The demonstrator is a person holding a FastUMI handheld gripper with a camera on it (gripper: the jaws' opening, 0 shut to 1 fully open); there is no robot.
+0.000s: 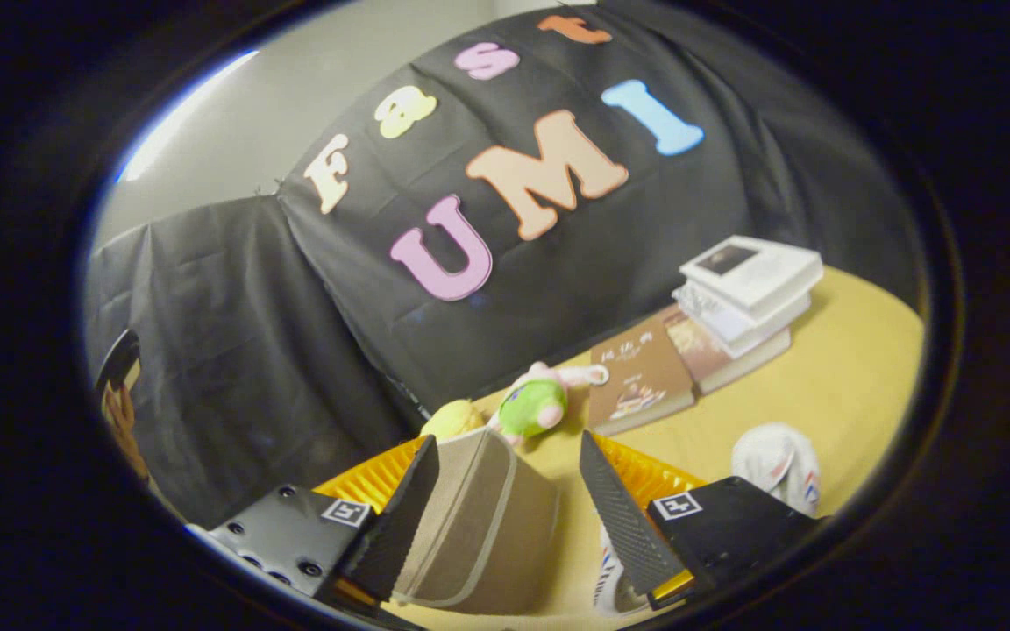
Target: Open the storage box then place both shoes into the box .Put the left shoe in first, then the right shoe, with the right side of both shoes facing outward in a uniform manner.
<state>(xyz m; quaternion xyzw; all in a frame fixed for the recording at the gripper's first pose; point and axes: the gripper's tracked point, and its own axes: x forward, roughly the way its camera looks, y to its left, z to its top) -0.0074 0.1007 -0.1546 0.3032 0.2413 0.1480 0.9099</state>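
The gripper (505,504) is tilted, and its fingers (400,517) are spread apart, grasping nothing. A beige fabric storage box with pale piping (479,526) is seen between them, close against the left finger and closed. One white shoe with red and blue stripes (777,464) lies on the yellow worktop (856,368) beyond the right finger; another (610,587) is partly hidden under that finger.

- Yellow table (856,386)
- Beige box (479,526) on it, between the spread fingers of the gripper (505,517)
- White shoe (777,464) right
- Second shoe (612,578) near it
- Plush toys (531,407)
- Brown book (641,386)
- Book stack (746,294)
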